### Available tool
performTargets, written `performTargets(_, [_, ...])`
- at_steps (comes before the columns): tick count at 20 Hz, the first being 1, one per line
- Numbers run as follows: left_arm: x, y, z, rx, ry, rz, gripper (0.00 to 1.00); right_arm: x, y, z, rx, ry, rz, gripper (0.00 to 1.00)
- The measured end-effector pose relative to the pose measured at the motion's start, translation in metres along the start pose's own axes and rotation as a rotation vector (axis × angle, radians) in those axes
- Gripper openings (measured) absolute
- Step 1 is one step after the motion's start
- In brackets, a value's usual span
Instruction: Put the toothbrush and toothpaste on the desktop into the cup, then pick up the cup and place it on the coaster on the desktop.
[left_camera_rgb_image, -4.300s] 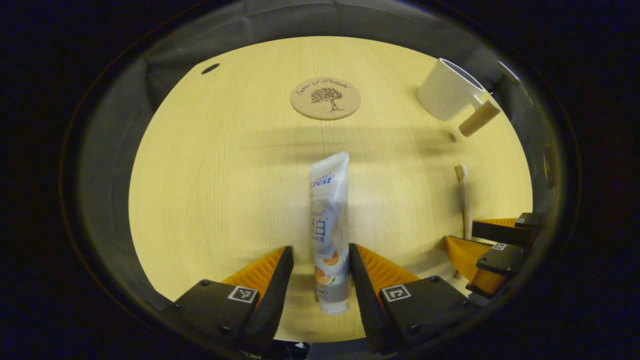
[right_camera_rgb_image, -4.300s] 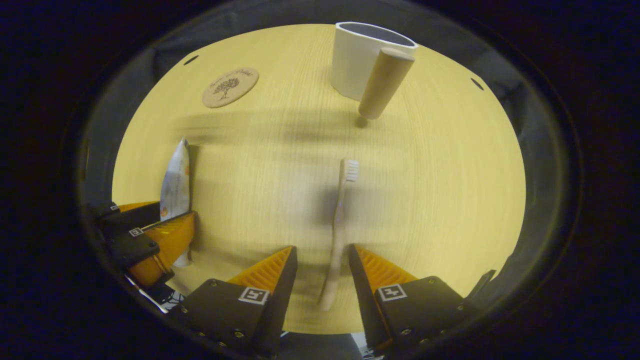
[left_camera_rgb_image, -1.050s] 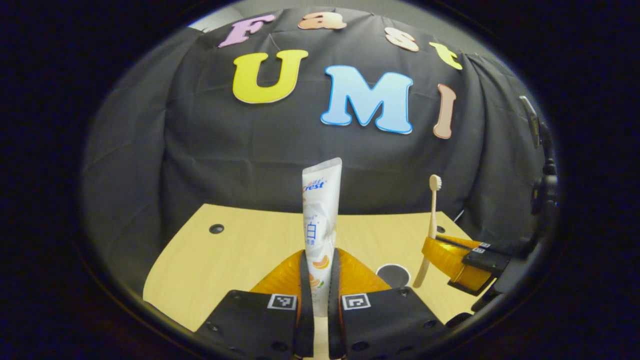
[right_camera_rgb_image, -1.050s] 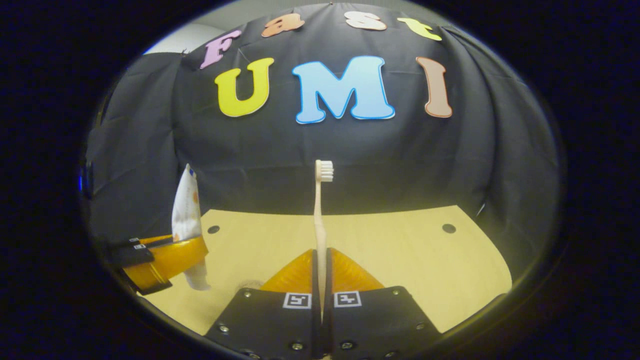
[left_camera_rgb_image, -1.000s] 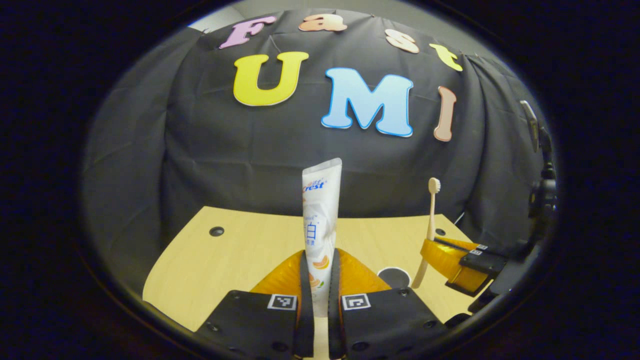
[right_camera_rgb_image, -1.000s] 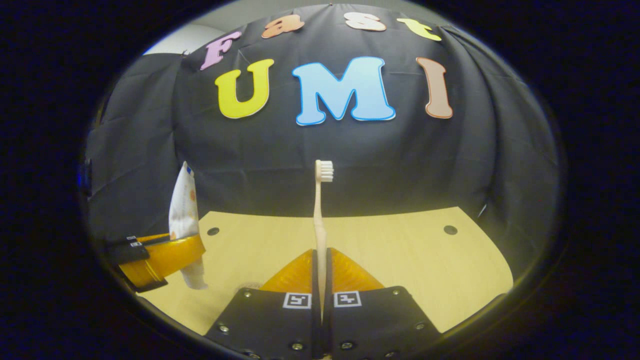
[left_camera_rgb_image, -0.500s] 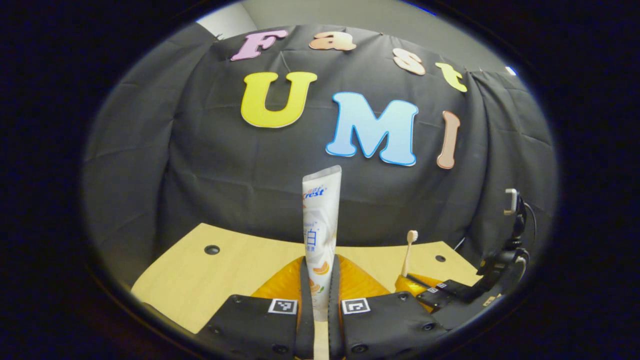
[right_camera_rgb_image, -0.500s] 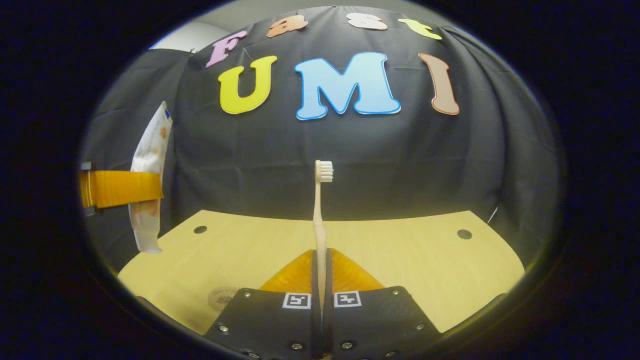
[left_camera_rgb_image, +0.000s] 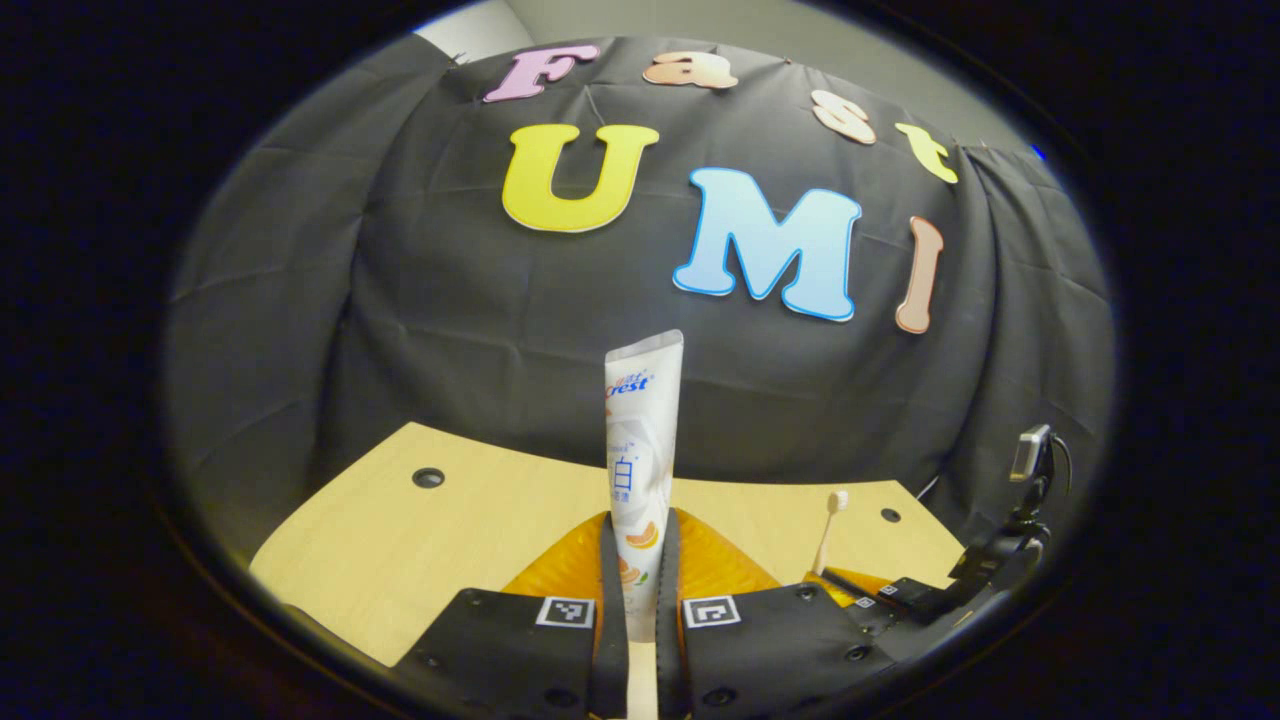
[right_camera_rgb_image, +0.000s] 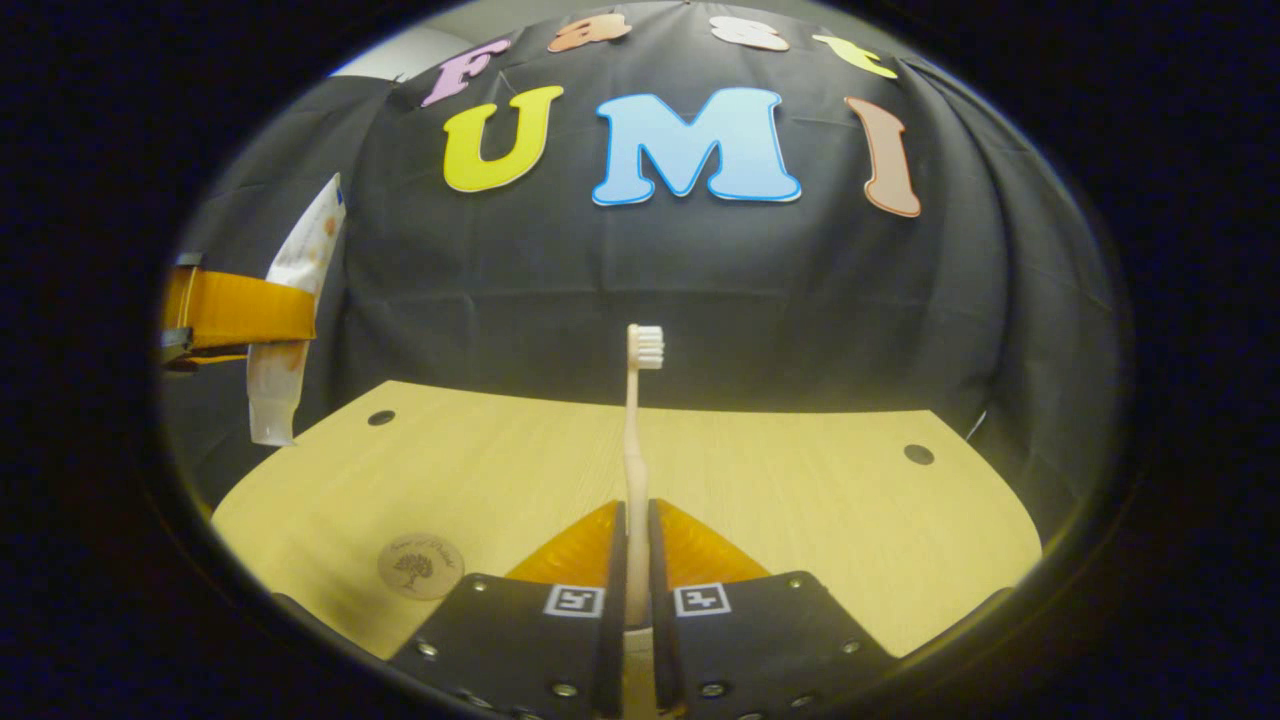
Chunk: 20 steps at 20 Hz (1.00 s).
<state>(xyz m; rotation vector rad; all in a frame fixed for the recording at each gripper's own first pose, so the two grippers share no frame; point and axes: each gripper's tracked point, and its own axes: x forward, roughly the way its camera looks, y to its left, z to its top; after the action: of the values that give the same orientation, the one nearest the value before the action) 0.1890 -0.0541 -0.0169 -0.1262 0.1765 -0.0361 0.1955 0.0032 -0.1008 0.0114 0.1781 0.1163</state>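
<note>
My left gripper (left_camera_rgb_image: 641, 535) is shut on the white toothpaste tube (left_camera_rgb_image: 641, 440), which stands upright between the orange fingers, held above the wooden desktop (left_camera_rgb_image: 400, 530). My right gripper (right_camera_rgb_image: 636, 520) is shut on the pale toothbrush (right_camera_rgb_image: 635, 420), bristles up. In the right gripper view the left gripper (right_camera_rgb_image: 240, 308) hangs high at the left with the toothpaste tube (right_camera_rgb_image: 290, 300) in it. In the left gripper view the toothbrush (left_camera_rgb_image: 830, 525) and the right gripper (left_camera_rgb_image: 890, 590) sit low at the right. The round cork coaster (right_camera_rgb_image: 420, 566) lies on the desktop (right_camera_rgb_image: 820, 500) at the lower left.
The desktop has small dark round holes (left_camera_rgb_image: 428, 477) (right_camera_rgb_image: 917, 454) near its far corners. Black cloth closes the booth behind the desk. A small device on a stand (left_camera_rgb_image: 1030, 470) sits at the right edge of the left gripper view.
From lying on the desk, both items were gripped and lifted upright. Over the last second the left gripper rose well above the right one; the right view tilted down, bringing the coaster into sight.
</note>
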Motion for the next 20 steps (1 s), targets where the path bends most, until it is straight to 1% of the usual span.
performTargets(1, [0.000,-0.001,-0.001,0.002,0.002,-0.001,0.18,-0.004,-0.002,-0.001,-0.002,0.006,-0.001,0.36])
performTargets(3, [0.001,-0.003,-0.004,0.001,0.008,-0.006,0.18,-0.008,-0.003,-0.001,-0.005,0.007,0.000,0.69])
performTargets(5, [0.001,-0.006,-0.007,0.001,0.012,-0.009,0.18,-0.013,-0.007,0.001,0.001,0.004,-0.002,0.80])
performTargets(6, [0.001,-0.007,-0.008,0.002,0.014,-0.009,0.18,-0.016,-0.009,0.003,0.009,-0.001,-0.004,0.83])
performTargets(10, [0.005,-0.017,-0.014,-0.014,0.018,-0.023,0.18,-0.031,-0.021,0.019,0.032,-0.044,-0.020,0.83])
performTargets(13, [0.011,-0.030,-0.018,-0.026,0.011,-0.044,0.18,-0.043,-0.036,0.032,0.031,-0.077,-0.046,0.83])
performTargets(16, [0.019,-0.051,-0.025,-0.030,-0.003,-0.086,0.18,-0.058,-0.054,0.042,0.035,-0.104,-0.079,0.83])
performTargets(20, [0.034,-0.084,-0.034,-0.074,-0.020,-0.151,0.17,-0.076,-0.078,0.047,0.050,-0.124,-0.123,0.82])
